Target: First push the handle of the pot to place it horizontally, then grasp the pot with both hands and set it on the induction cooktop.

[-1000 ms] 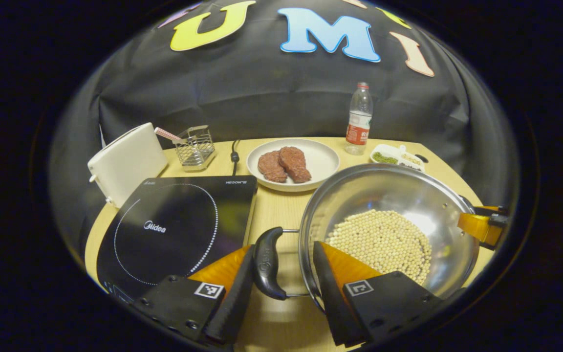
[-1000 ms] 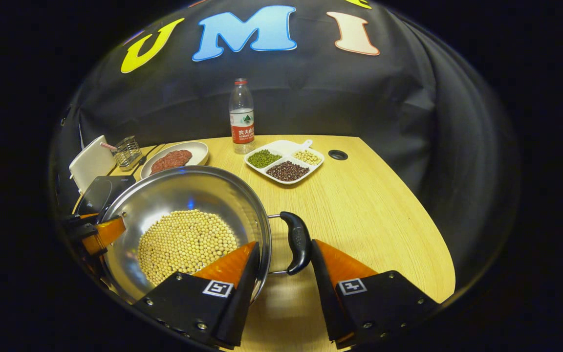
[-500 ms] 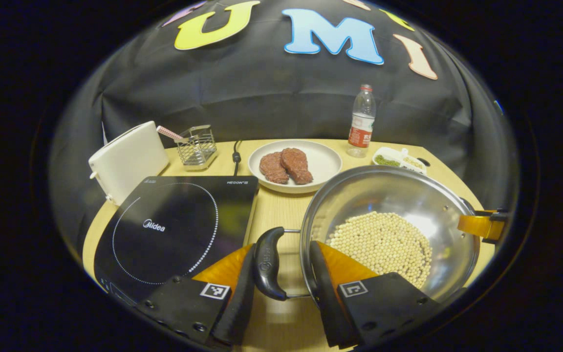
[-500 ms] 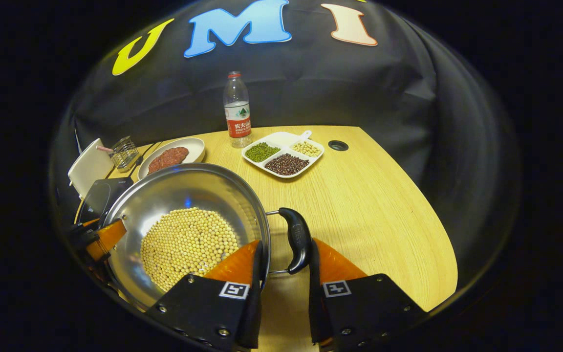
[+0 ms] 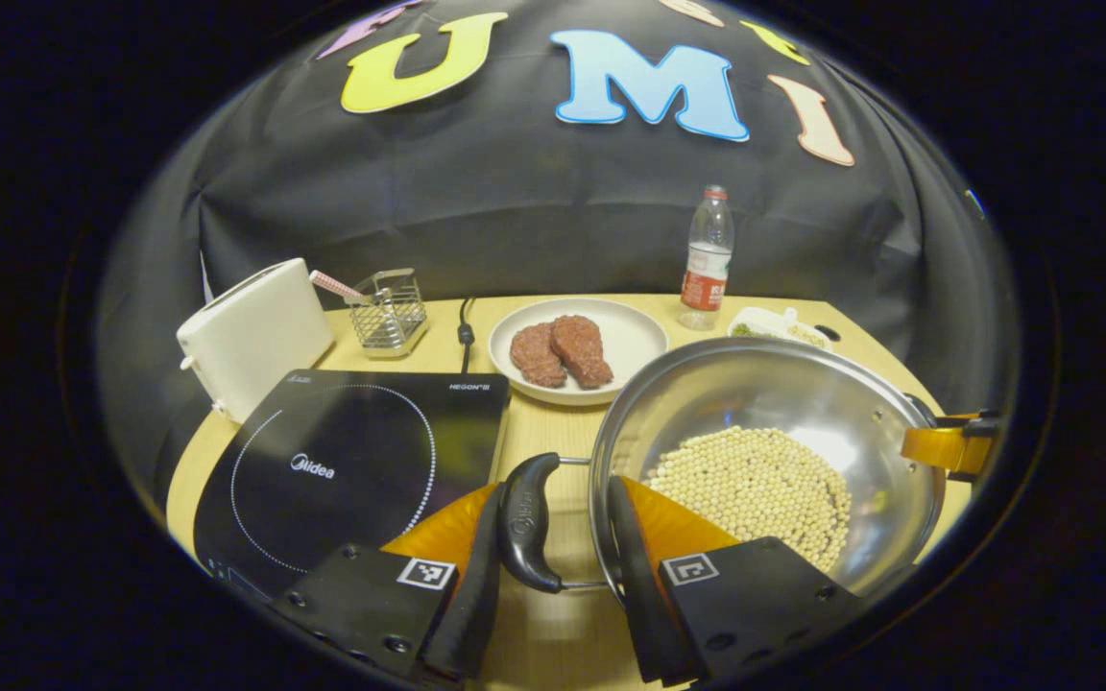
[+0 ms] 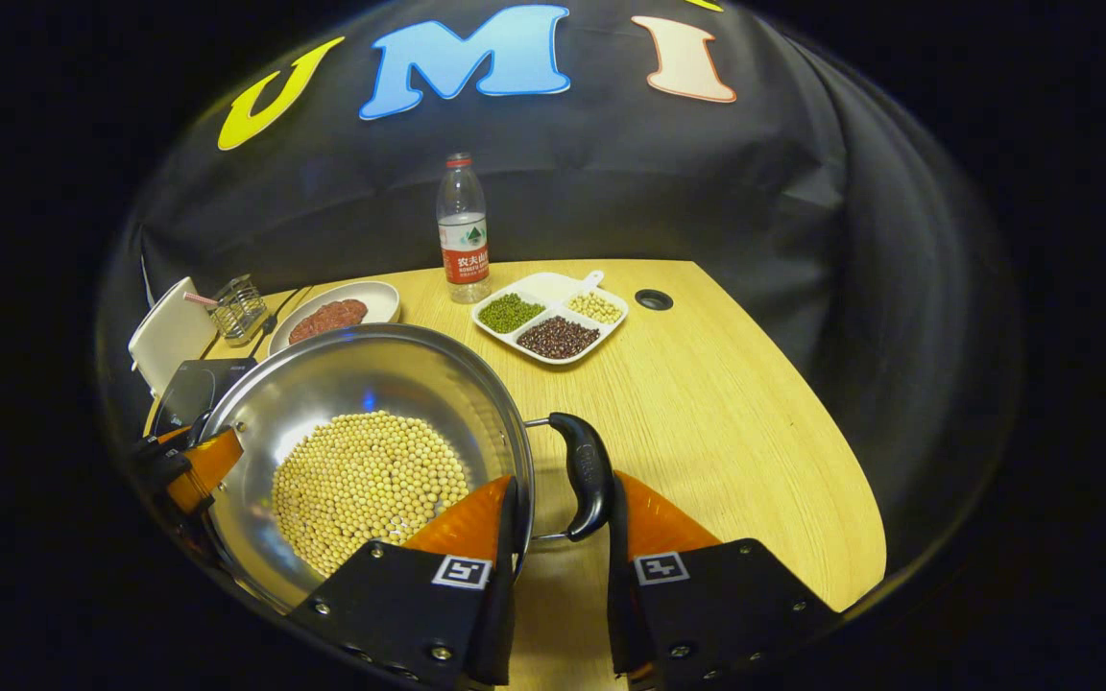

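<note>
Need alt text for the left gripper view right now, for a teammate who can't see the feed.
The left gripper straddles the black side handle of a steel pot holding pale beans, one finger outside the handle, the other inside the rim. To its left lies the black induction cooktop; behind sits a plate of meat.

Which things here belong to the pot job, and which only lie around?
Job: pot, pot handles, induction cooktop, left gripper, right gripper.

Lying about: toaster, wire basket, meat plate, water bottle, bean tray.
</note>
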